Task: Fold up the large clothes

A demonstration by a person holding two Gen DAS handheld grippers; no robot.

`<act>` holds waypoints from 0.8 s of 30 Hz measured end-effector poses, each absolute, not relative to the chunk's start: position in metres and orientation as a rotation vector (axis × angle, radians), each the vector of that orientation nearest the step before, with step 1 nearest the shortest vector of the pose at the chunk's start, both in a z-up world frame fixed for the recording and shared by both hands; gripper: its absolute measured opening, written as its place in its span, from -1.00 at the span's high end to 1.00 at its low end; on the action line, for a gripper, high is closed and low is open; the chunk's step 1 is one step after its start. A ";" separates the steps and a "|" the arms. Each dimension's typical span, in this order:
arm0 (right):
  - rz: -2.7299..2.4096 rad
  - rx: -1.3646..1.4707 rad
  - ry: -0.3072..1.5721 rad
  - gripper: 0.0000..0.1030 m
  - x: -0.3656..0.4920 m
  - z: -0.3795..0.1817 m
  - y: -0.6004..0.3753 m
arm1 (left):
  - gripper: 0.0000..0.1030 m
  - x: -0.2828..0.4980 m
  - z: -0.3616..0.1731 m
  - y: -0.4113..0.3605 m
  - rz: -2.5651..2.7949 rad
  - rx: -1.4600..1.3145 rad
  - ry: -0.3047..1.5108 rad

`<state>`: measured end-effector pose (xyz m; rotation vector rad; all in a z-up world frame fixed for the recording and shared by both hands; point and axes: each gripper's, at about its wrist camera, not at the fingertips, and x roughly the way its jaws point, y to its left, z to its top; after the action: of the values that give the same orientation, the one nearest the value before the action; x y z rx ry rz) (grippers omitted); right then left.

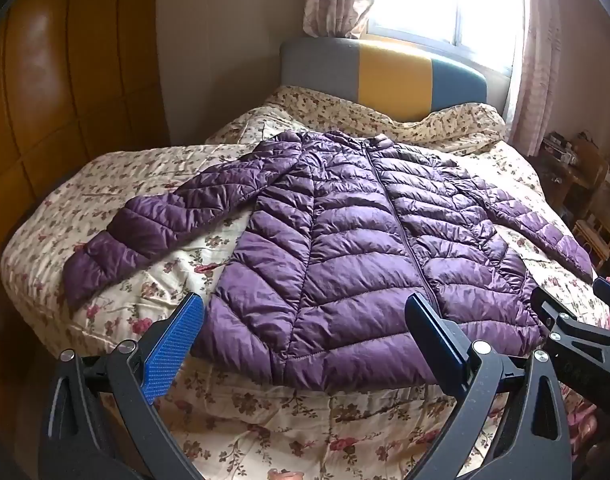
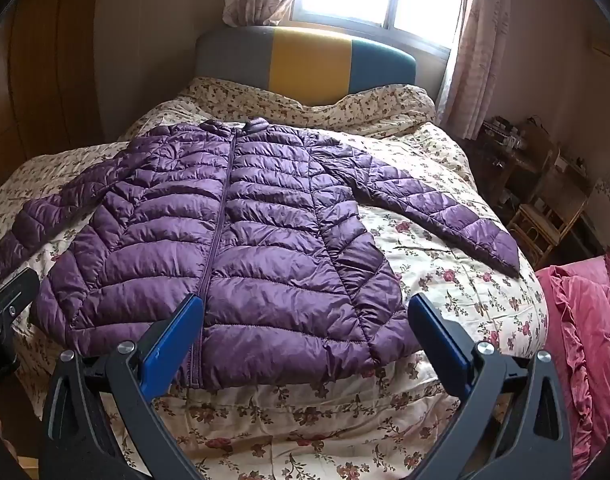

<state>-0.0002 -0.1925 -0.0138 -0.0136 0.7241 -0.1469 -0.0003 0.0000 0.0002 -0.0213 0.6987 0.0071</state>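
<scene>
The jacket (image 1: 345,240) lies flat and zipped on the bed (image 1: 265,420), sleeves spread out. Nothing is folded yet. Both hand-held grippers, left (image 1: 305,344) and right (image 2: 305,340), are spread and empty.

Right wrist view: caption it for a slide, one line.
Open right gripper above the hem of a zipped purple puffer jacket spread flat, sleeves out, on a floral quilt.

Purple quilted puffer jacket (image 1: 345,232), zipped, front up, flat on the bed, both sleeves spread outward.
</scene>
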 end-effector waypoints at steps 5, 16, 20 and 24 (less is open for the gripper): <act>-0.145 -0.015 0.725 -0.96 0.000 -0.014 -0.193 | -0.94 -0.002 0.001 0.000 0.010 -0.019 0.698; -0.147 -0.015 0.726 -0.96 -0.001 -0.015 -0.194 | -0.94 0.000 0.001 0.001 0.007 -0.024 0.705; -0.150 -0.009 0.733 -0.96 0.001 -0.018 -0.196 | -0.94 -0.001 0.002 0.000 0.002 -0.022 0.708; -0.151 -0.006 0.735 -0.96 0.003 -0.019 -0.198 | -0.94 -0.001 0.002 -0.002 -0.001 -0.018 0.709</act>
<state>0.0034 -0.1983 -0.0187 -0.0056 0.7354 -0.1507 -0.0009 -0.0016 0.0022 -0.0180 0.7090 -0.0009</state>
